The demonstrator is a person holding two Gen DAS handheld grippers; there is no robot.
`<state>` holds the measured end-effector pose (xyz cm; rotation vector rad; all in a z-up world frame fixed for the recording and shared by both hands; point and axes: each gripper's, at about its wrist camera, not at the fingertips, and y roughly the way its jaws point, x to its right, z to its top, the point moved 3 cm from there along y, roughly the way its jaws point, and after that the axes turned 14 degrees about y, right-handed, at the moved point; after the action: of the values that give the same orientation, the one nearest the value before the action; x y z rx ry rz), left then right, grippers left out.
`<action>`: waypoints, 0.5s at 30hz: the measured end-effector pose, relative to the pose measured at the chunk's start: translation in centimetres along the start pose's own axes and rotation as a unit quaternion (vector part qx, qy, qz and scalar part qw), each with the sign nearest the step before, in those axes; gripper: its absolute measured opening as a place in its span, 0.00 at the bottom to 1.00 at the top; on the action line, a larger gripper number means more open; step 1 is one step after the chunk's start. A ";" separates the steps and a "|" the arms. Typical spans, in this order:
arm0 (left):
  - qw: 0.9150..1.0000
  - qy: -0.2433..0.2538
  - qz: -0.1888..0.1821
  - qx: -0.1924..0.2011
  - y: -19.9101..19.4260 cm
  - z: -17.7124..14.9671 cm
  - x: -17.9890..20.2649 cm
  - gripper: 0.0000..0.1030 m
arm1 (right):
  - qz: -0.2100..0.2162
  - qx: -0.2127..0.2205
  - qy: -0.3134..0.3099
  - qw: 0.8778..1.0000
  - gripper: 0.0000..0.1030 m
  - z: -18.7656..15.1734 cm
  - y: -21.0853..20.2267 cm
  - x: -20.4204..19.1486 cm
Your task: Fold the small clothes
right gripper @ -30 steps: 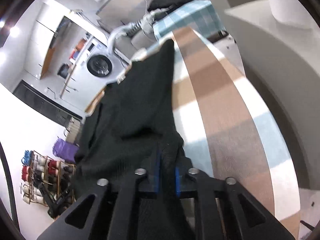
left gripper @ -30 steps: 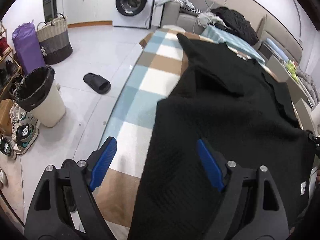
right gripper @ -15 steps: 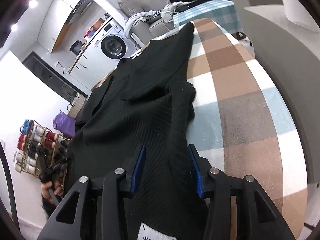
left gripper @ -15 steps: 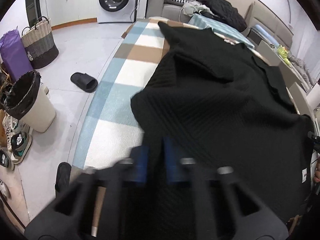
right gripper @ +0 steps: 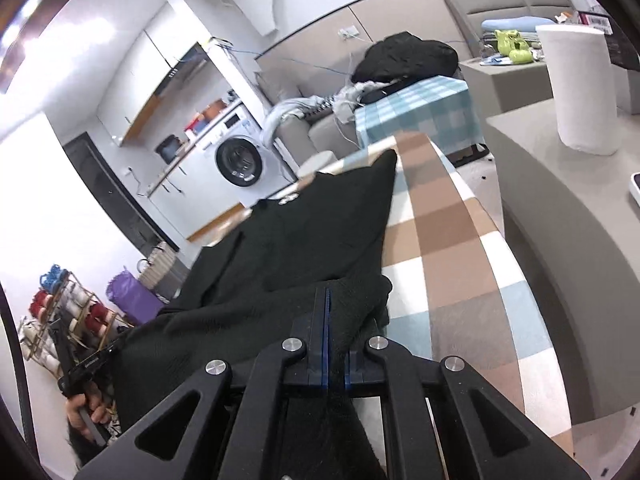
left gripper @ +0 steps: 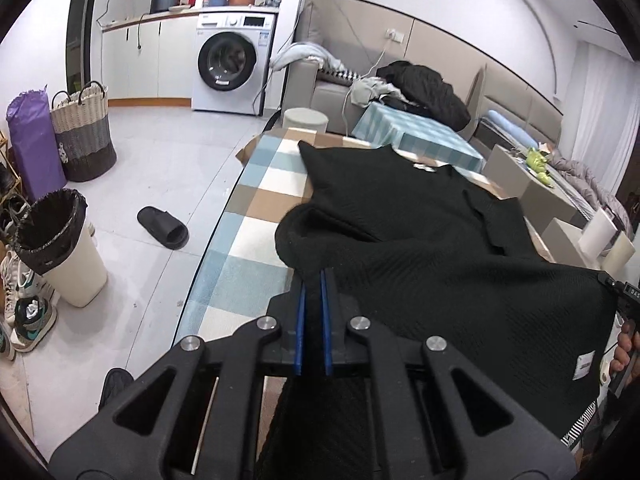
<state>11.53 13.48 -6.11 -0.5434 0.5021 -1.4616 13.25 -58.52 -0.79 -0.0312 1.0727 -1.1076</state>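
From the left wrist, the left tongs [left gripper: 313, 280] are clamped tight on a bunched near edge of the black knit garment [left gripper: 420, 248], which lies spread along the checked worktop [left gripper: 256, 216]; its near hem is lifted off the cloth. A slipper [left gripper: 163, 227] and a lined bin [left gripper: 60, 248] sit on the floor to the left. From the right wrist, the right tongs [right gripper: 328, 300] pinch the garment's other near corner, fabric gathered between the blue pads, with a paper roll [right gripper: 580, 88] standing off to the right.
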 end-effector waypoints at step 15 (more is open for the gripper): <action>1.000 -0.012 -0.014 -0.004 -5.1 -3.7 1.0 0.04 | 0.002 -0.002 -0.015 1.000 0.04 -2.2 -5.4 0.9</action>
<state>5.25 12.16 -5.81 -0.5770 0.4834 -1.4777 7.88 -60.85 0.20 -0.0479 1.0479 -1.0994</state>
